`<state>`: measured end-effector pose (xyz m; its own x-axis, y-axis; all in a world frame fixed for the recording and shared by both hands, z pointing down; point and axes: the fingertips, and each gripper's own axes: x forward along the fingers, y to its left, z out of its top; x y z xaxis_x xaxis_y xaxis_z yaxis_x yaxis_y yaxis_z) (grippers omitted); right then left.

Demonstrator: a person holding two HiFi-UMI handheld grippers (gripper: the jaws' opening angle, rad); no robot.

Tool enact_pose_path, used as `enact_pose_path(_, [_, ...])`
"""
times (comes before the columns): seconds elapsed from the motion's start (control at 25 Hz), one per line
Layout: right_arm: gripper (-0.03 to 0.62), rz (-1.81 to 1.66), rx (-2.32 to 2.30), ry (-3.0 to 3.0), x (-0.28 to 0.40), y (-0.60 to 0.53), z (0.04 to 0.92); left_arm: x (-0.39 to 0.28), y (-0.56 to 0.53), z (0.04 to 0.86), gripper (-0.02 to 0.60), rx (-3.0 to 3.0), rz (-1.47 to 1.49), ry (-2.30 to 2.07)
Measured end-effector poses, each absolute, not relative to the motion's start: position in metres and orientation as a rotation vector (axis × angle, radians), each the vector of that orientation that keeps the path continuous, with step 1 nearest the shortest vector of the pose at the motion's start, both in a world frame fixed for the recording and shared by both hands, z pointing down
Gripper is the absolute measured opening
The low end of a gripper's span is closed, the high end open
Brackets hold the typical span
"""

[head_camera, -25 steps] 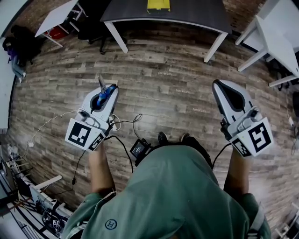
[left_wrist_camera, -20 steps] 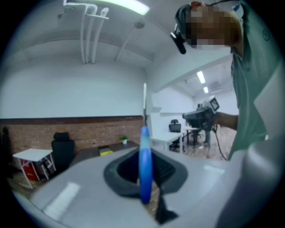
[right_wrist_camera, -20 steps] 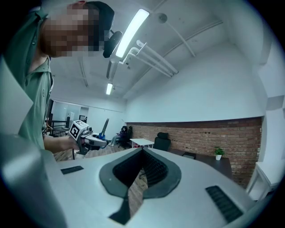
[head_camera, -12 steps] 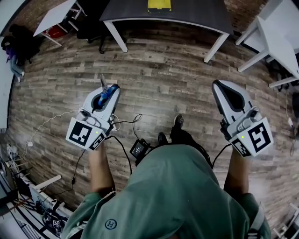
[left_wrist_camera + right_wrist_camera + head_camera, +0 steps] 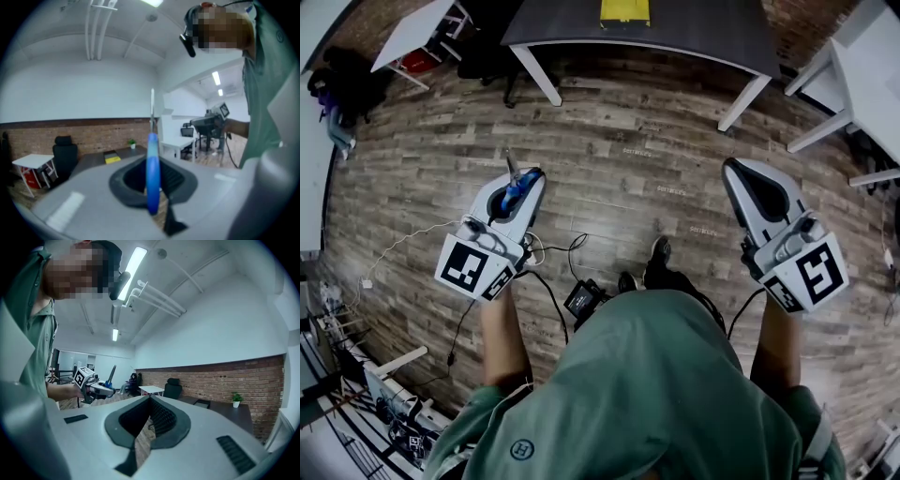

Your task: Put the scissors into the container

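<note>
Moved: left gripper (image 5: 532, 176) and right gripper (image 5: 734, 171) have both edged toward the dark table (image 5: 694, 28) since a second ago, and one shoe (image 5: 659, 251) has stepped forward on the plank floor (image 5: 628, 159).
Left gripper: jaws clamped on the blue handle of the scissors (image 5: 508, 187), held well short of the dark table.
Scissors: pinched in the left jaws, blades pointing up and toward the dark table, clear of the floor.
Right gripper: jaws pressed together with nothing between them, about as far from the dark table as the left gripper.
Yellow object (image 5: 624, 11): lying on the dark table, well apart from the scissors.
</note>
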<state>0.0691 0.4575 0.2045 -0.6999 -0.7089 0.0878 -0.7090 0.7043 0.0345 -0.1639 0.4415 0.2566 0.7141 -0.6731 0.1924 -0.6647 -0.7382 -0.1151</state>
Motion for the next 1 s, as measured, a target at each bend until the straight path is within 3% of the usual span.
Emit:
enact_pose_path(0.56, [0.005,-0.007,1.032,-2.892,0.106,0.366,0.209,-0.112,0.366,0.245,0.021,-2.812,-0.382,1.197])
enact_pose_path(1.0, [0.005,0.053,1.056,-2.874,0.104,0.326,0.216,-0.121,0.323,0.247,0.021,-2.827,-0.413,1.188])
